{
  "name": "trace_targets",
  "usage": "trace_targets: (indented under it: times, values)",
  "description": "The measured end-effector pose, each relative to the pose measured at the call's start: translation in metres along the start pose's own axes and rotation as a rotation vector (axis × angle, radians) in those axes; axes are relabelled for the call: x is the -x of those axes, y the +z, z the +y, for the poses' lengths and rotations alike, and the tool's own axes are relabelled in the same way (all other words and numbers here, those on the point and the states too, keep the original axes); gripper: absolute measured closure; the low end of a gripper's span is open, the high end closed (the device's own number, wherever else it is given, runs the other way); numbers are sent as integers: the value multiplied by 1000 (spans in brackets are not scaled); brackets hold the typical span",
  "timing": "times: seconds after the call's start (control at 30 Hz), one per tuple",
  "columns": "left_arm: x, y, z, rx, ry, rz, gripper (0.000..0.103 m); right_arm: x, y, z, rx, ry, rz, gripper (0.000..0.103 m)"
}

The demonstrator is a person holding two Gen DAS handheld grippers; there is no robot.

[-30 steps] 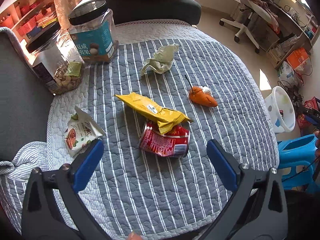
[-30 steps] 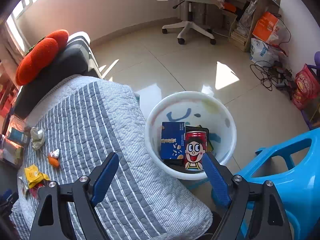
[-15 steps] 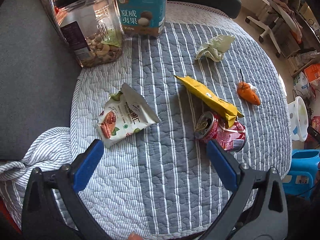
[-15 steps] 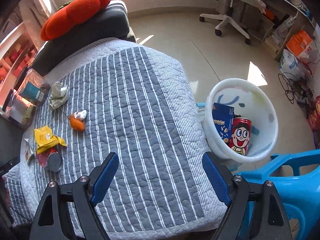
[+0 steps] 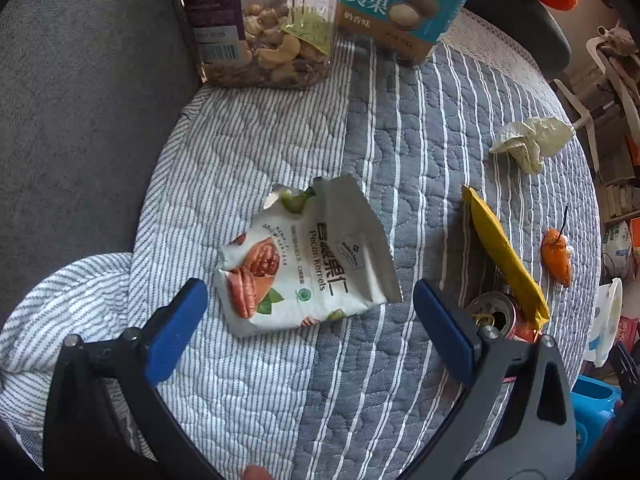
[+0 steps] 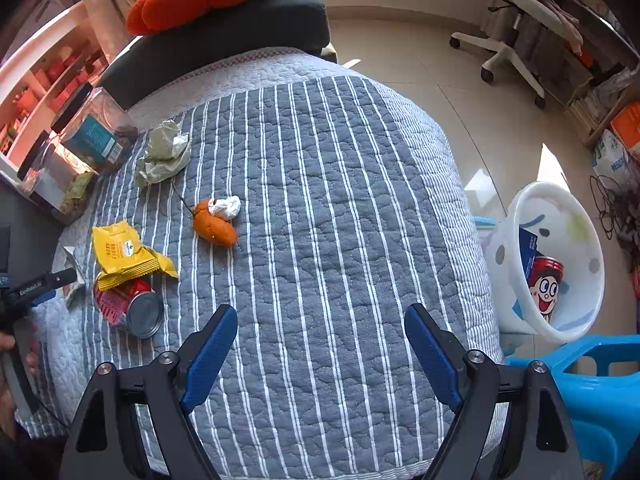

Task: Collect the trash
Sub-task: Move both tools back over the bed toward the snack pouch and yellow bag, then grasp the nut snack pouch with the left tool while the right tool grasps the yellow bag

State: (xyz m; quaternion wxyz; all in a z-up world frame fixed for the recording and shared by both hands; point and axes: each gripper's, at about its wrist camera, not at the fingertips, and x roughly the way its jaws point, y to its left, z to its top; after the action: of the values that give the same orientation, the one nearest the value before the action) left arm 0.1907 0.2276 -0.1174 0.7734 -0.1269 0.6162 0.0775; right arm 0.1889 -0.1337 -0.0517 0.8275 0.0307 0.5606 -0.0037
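left gripper [image 5: 310, 322] now over pecan bag [image 5: 304, 266]

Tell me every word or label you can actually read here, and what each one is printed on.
"Pecan Kernels": on the white snack packet, beside large Chinese characters I can't make out reliably.
"夏威夷果": on the teal-labelled jar.
Purple label on the nut jar: too small to read.
Yellow wrapper and red can in the white bin: print too blurred.

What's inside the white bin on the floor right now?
The white bin holds a red cartoon-face can and a blue box behind it. Anything beneath them, at the bottom, is hidden.
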Motion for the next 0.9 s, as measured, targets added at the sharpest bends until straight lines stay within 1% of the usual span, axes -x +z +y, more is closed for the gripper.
trace_targets:
  times: [0.13, 0.17, 0.2, 0.27, 0.33, 0.37, 0.43, 0.5, 0.53, 0.6, 0.63, 0.67, 0.7, 0.77, 0.8, 0.9]
  values:
    - [-13, 0, 2, 10, 75, 6, 1, -9, 1, 21, 28, 27, 1, 16]
    - [-18, 0, 3, 0, 92, 20, 1, -11, 2, 26, 31, 37, 5, 13]
    - [-23, -1, 3, -8, 97, 34, 1, -14, 2, 32, 30, 53, 12, 6]
    - [-29, -4, 6, 4, 74, 51, 1, -20, 3, 41, 27, 93, 27, 0]
    - [-28, -5, 9, 7, 60, 42, 1, -25, 5, 51, 30, 122, 44, 0]
    - [-27, -6, 12, 9, 51, 37, 2, -28, 5, 56, 33, 125, 48, 0]
    - [-22, -8, 16, 12, 35, 21, 8, -33, 6, 64, 46, 127, 57, 0]
    - [-15, -9, 19, 17, 22, 8, 20, -37, 8, 72, 59, 126, 67, 0]
    - [-13, -9, 21, 20, 13, 1, 24, -40, 8, 76, 64, 126, 71, 0]
    - [-7, -10, 25, 23, -17, -11, 45, -45, 10, 82, 74, 122, 79, 0]
    - [-3, -10, 27, 22, -34, -14, 50, -47, 11, 85, 79, 119, 79, 0]
    - [1, -9, 24, 16, -50, -17, 61, -48, 12, 89, 82, 117, 76, 0]
    - [3, -9, 24, 10, -74, -16, 75, -50, 14, 92, 84, 119, 74, 0]
    - [5, -11, 20, 0, -136, 3, 89, -53, 17, 99, 85, 139, 71, 0]
    - [6, -13, 18, -7, -156, 11, 94, -54, 19, 104, 89, 149, 69, 0]
    - [14, -17, 11, -21, -202, 12, 97, -57, 25, 119, 116, 171, 57, 0]
